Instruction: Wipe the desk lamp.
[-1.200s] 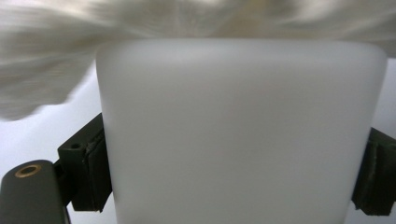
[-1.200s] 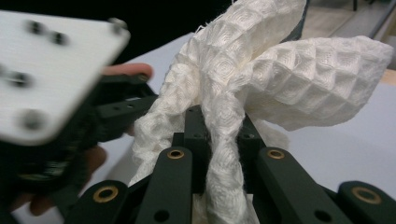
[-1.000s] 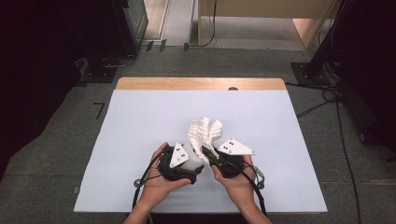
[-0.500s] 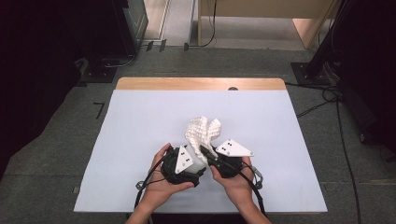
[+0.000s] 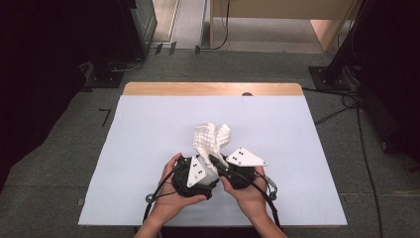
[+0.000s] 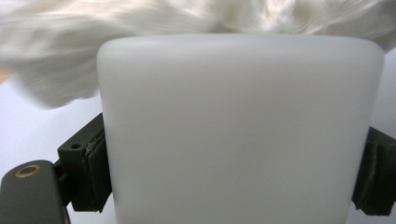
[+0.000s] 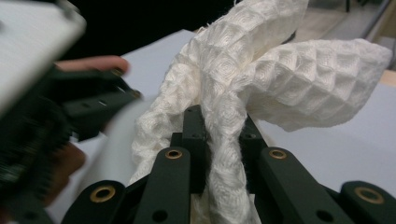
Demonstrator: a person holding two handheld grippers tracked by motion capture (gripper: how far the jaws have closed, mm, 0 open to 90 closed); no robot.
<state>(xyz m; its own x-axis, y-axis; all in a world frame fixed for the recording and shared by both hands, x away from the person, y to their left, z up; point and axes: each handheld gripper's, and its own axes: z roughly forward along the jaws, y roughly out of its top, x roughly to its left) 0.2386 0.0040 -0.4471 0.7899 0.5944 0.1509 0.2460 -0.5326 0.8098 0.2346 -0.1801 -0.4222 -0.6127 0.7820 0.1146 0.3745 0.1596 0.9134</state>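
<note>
Here the right gripper is clamped on a bunched white cloth (waffle-textured), which rises between its jaws. Just beside it, the left gripper grips a frosted white cup across its sides, above the near middle of the table.

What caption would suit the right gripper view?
Right tongs pinch a bunched white waffle-weave cloth above the pale table.

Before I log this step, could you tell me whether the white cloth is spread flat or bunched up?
Bunched up. The white waffle cloth rises in crumpled folds, pinched between the right gripper fingers, above the table.
</note>
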